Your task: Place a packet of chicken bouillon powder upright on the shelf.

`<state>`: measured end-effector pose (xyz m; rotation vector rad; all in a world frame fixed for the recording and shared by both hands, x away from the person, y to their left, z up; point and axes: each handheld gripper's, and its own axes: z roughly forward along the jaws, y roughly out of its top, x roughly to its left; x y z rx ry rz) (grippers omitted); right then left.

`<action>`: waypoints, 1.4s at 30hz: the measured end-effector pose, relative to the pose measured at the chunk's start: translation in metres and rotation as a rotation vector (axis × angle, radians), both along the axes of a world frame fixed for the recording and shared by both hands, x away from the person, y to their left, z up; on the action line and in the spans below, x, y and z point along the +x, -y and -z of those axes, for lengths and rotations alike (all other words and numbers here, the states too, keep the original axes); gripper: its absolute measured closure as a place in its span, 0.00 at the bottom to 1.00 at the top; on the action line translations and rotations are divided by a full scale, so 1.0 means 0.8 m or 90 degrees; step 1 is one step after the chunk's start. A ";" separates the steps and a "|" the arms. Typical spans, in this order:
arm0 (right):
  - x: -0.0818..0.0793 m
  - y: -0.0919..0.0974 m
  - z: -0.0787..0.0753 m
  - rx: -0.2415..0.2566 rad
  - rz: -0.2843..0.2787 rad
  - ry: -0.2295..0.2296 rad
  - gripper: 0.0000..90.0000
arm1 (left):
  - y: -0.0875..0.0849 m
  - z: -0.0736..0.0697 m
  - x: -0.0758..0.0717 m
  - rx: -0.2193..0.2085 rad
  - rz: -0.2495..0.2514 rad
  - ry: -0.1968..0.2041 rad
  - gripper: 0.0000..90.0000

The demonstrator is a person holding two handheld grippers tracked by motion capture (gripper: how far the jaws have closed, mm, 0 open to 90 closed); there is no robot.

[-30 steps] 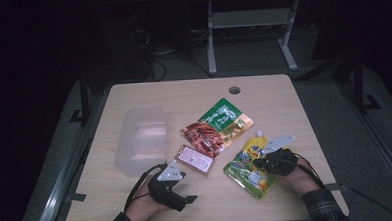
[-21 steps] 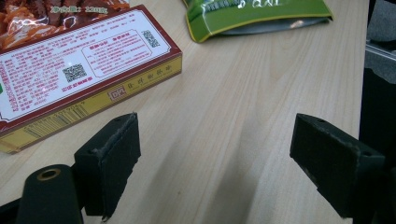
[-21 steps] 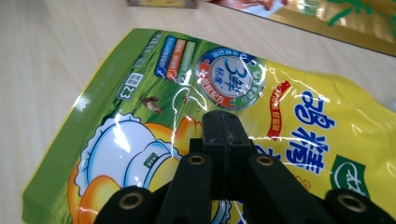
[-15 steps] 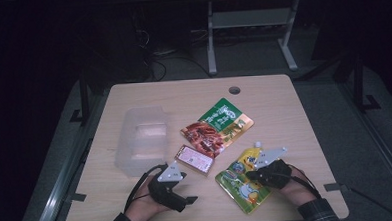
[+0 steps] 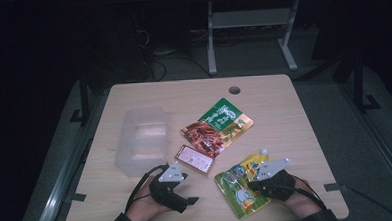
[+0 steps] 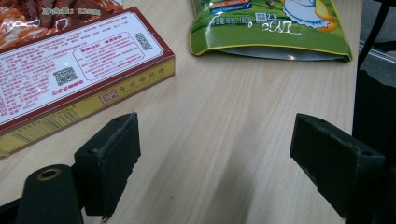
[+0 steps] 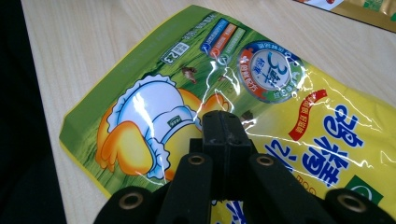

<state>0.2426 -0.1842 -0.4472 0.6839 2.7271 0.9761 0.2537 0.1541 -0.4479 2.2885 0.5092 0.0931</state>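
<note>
On the pale wooden table (image 5: 284, 111) in a dark room, the yellow-green spouted pouch (image 5: 242, 181) has slid toward the near edge. The right gripper (image 7: 226, 122), jaws pressed together, seems to be dragging it nearer. The left gripper (image 6: 215, 154) gapes empty beside the red box (image 5: 194, 159).

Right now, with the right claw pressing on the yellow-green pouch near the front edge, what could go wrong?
1. The right claw is shut on top of the pouch, not around it, so the glossy film could slip out from under it.
2. The pouch lies close to the table's near edge and could go over it.
3. The open left claw sits close by; the box could get knocked.
</note>
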 end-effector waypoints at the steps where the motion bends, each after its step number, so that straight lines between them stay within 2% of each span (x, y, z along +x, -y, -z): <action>1: -0.001 0.000 0.000 0.003 0.001 -0.001 1.00 | 0.000 -0.001 0.001 0.002 0.005 0.002 0.17; 4: -0.001 0.006 -0.003 0.016 0.020 0.000 1.00 | 0.005 -0.003 0.001 -0.006 0.004 0.003 0.17; 6: 0.002 0.016 -0.009 0.037 0.049 0.007 1.00 | 0.008 -0.005 0.001 -0.008 0.006 0.005 0.17; 9: 0.004 0.033 -0.014 0.038 0.087 0.018 1.00 | 0.015 -0.009 0.004 -0.015 0.011 0.008 0.17; 14: 0.010 0.073 -0.017 0.018 0.186 0.039 1.00 | 0.024 -0.012 0.006 -0.017 0.022 0.020 0.17; 16: 0.015 0.096 -0.013 0.010 0.235 0.035 1.00 | 0.026 -0.011 0.005 -0.016 0.024 0.018 0.17; 19: 0.020 0.114 -0.006 -0.001 0.276 0.023 1.00 | 0.027 -0.009 0.006 -0.014 0.025 0.016 0.17; 21: 0.025 0.121 0.000 -0.006 0.291 0.009 1.00 | 0.028 -0.009 0.006 -0.016 0.025 0.016 0.17; 23: 0.029 0.121 0.006 -0.010 0.299 -0.009 1.00 | 0.028 -0.009 0.006 -0.017 0.026 0.017 0.17; 26: 0.032 0.119 0.011 -0.011 0.291 -0.023 1.00 | 0.028 -0.009 0.006 -0.017 0.029 0.018 0.17; 30: 0.033 0.112 0.013 -0.003 0.282 -0.032 1.00 | 0.030 -0.010 0.007 -0.023 0.028 0.014 0.17; 38: 0.029 0.097 0.013 0.002 0.241 -0.043 1.00 | 0.053 -0.014 0.016 -0.032 0.047 0.022 0.17; 42: 0.024 0.096 0.005 0.002 0.246 -0.026 1.00 | 0.071 -0.018 0.026 -0.033 0.056 0.028 0.17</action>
